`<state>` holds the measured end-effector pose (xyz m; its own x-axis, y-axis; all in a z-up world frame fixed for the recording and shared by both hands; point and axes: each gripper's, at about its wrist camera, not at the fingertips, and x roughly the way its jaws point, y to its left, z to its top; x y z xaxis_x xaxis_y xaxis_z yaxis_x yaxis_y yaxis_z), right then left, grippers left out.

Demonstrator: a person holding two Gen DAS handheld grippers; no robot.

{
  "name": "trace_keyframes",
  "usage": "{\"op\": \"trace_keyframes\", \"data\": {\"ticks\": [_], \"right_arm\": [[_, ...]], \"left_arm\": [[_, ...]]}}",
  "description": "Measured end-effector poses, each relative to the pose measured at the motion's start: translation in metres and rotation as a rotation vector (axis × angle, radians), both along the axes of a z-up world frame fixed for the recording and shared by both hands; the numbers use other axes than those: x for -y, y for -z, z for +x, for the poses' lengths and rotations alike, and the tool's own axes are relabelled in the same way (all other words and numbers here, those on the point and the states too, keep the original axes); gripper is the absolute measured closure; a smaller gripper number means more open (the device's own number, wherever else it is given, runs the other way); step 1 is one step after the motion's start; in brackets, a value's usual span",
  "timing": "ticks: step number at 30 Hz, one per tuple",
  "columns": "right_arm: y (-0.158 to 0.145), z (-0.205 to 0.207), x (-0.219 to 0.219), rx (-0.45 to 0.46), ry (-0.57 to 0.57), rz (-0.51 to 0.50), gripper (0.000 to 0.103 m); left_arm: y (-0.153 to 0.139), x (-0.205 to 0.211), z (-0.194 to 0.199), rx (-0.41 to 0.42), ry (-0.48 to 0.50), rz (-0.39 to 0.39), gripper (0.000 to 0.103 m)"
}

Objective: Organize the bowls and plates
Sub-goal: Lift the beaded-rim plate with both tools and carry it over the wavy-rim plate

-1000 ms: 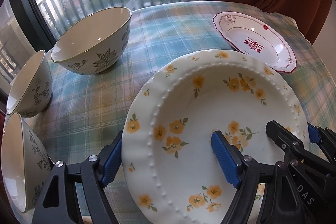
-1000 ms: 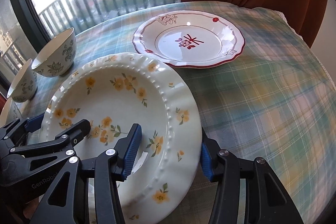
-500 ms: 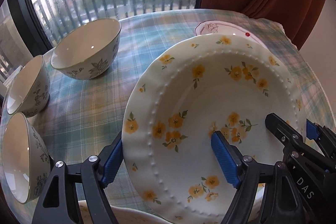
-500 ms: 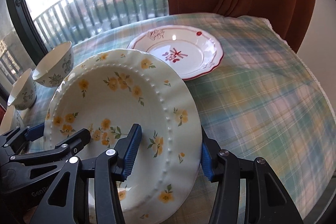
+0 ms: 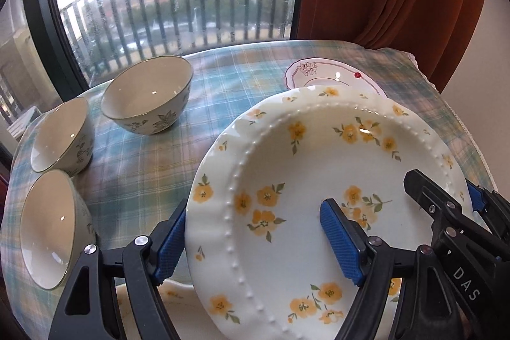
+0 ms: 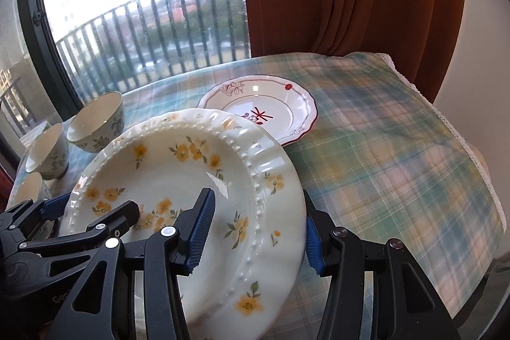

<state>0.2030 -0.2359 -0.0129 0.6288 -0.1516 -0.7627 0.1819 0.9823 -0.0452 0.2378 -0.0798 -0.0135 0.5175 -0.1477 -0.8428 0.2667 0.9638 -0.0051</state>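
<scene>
A: Grip check?
B: Left hand-held gripper (image 5: 255, 239) and right hand-held gripper (image 6: 255, 231) each clasp a rim of the yellow-flowered plate (image 5: 318, 196), held above the bench (image 6: 398, 164).
A: Progress?
B: Early, I judge: red-trimmed plate (image 6: 271, 110) lies alone, three bowls (image 5: 149, 97) unstacked.

Counter (image 6: 398, 168) draped in a blue, green and yellow plaid cloth with a lace hem, three floral bowls (image 5: 149, 99) grouped near the window side, red-trimmed plate (image 6: 287, 104) lying flat toward the curtain side, well apart from the bowls
</scene>
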Motion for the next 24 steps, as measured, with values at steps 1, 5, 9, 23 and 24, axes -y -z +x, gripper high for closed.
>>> {"op": "trace_keyframes", "data": {"ticks": [1,5,9,23,24], "right_arm": [[-0.001,-0.002,-0.002,0.002,-0.006,-0.001,0.049],[-0.006,-0.013,-0.016,0.007,-0.036,0.004,0.049],[-0.007,-0.025,-0.030,0.005,-0.062,0.001,0.049],[0.001,-0.072,-0.077,-0.019,-0.150,0.005,0.049],[0.003,-0.074,-0.079,-0.026,-0.155,0.008,0.049]], "left_arm": [[-0.001,-0.002,-0.003,0.004,-0.003,0.000,0.022],[-0.006,-0.012,-0.015,0.021,-0.021,0.000,0.022],[-0.008,-0.025,-0.031,0.027,-0.040,0.002,0.022],[0.002,-0.072,-0.087,0.023,-0.124,-0.021,0.022],[0.005,-0.076,-0.090,0.019,-0.130,-0.019,0.022]]}}
